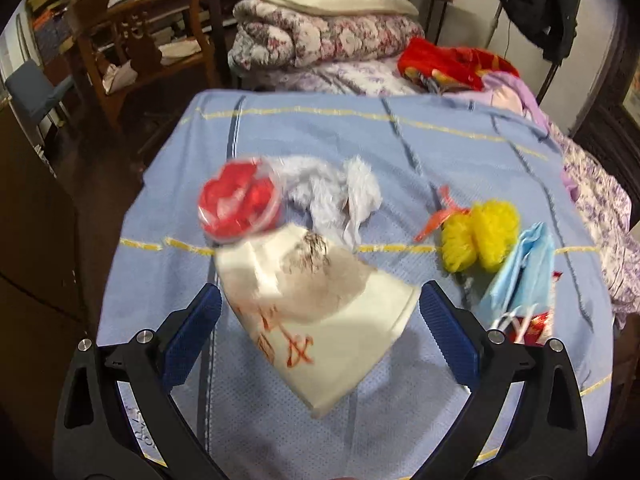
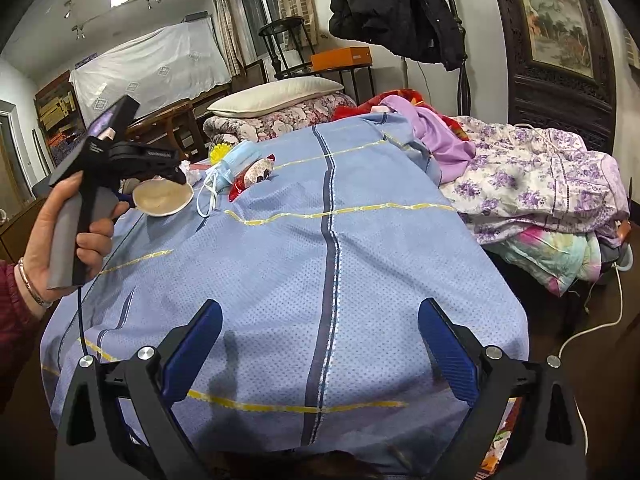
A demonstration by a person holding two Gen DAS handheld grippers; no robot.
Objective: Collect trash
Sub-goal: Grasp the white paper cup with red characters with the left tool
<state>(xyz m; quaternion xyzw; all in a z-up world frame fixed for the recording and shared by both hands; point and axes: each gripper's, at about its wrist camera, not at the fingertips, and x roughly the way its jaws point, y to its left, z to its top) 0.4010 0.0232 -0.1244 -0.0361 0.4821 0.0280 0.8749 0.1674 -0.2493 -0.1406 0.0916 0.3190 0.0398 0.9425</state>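
A white paper cup (image 1: 316, 320) with red characters lies on its side on the blue cloth (image 1: 400, 152), between the open fingers of my left gripper (image 1: 320, 312). Beyond it are a clear cup of red scraps (image 1: 238, 200), crumpled white tissue (image 1: 340, 196), a yellow mesh ball (image 1: 482, 236), an orange wrapper (image 1: 440, 212) and a blue face mask (image 1: 520, 272). My right gripper (image 2: 320, 332) is open and empty over bare blue cloth (image 2: 360, 260). Its view shows the left gripper's body (image 2: 120, 160), the cup's mouth (image 2: 162, 200), the mask (image 2: 236, 168) and a red snack wrapper (image 2: 254, 176).
Folded floral quilts and a pillow (image 1: 332, 20) lie behind the cloth. A wooden chair (image 1: 132, 48) stands at the back left. Purple floral bedding (image 2: 540, 176) lies to the right. A white cable (image 2: 592, 320) runs on the floor.
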